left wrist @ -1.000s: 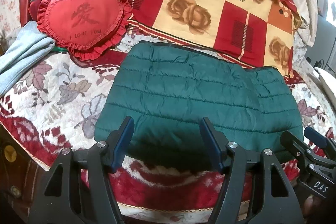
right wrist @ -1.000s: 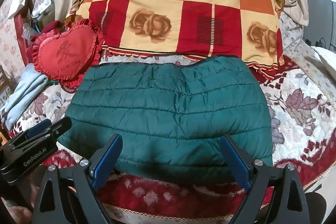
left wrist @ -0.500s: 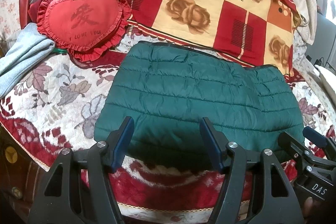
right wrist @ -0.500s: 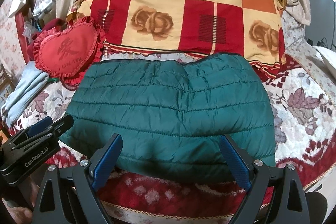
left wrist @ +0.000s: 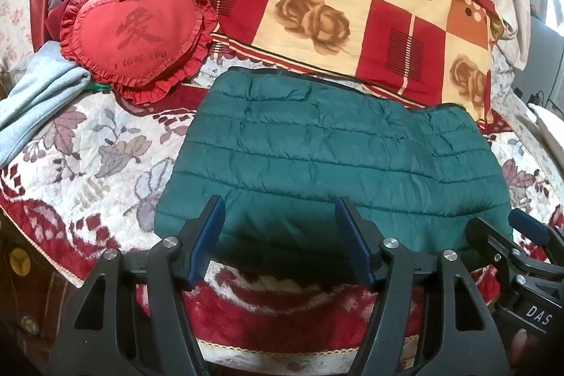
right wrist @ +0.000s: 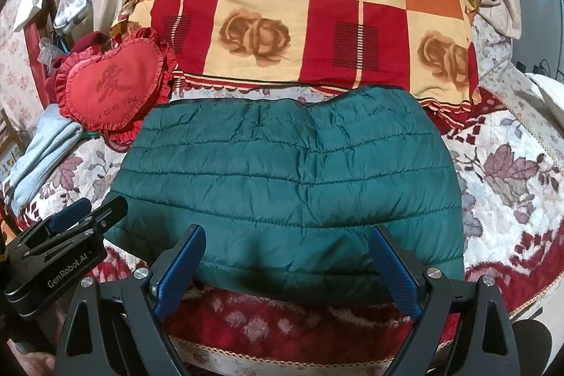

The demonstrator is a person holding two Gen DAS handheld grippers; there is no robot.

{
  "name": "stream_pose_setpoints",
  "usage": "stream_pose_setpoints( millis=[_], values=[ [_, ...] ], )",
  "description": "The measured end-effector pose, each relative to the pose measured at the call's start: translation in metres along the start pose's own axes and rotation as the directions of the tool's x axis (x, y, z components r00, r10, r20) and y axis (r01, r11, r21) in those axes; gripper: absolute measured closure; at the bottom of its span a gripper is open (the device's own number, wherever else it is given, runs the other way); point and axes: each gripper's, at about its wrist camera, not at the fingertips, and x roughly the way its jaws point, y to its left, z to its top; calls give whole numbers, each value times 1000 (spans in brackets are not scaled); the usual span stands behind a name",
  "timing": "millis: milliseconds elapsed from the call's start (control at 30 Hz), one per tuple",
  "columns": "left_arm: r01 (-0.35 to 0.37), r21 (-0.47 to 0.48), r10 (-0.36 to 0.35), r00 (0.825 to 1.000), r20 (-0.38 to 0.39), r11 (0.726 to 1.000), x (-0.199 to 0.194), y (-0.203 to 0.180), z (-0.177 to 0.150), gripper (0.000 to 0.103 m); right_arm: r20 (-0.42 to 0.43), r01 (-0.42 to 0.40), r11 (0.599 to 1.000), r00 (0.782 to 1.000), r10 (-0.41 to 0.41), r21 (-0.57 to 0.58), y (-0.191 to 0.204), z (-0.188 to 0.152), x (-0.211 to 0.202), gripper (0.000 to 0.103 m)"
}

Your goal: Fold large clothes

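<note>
A dark green quilted puffer jacket [left wrist: 328,161] lies folded into a broad, flat rectangle on a bed covered by a floral cream-and-red quilt [left wrist: 81,157], its near edge close to the foot of the bed and its far edge just short of a red, orange and cream checked pillow printed with roses [left wrist: 335,13]. No sleeves or hood show; the padded panel looks doubled over, with a dark trimmed hem along the far edge. The left gripper [left wrist: 280,242] hovers over the near edge of the jacket, jaws spread wide and holding nothing. The right gripper [right wrist: 287,266] hangs beside it in the same posture, jaws spread, empty, over the near hem; whether either tip touches the fabric cannot be told. Each tool appears at the margin of the other's view.

To the left, well apart from the jacket, a red heart-shaped ruffled cushion [right wrist: 112,90] rests against the pillow, with a pale blue-grey folded garment [left wrist: 38,97] beside it.

Judged from how the jacket lies, the folding is well advanced: the bulk is already gathered into one neat block with fairly even edges. What may remain is a final fold in half, some smoothing of the puffed seams, or setting the bundle aside. The slick, springy filling looks likely to creep open if left unpressed.
</note>
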Motion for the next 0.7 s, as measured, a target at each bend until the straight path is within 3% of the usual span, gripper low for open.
stream_pose_setpoints(
  millis=[700],
  values=[
    [23, 2, -23, 1000, 13, 1000, 3, 4, -2, 38, -9, -13, 1000, 1000, 13, 4, -2, -2, 3, 11]
  ],
)
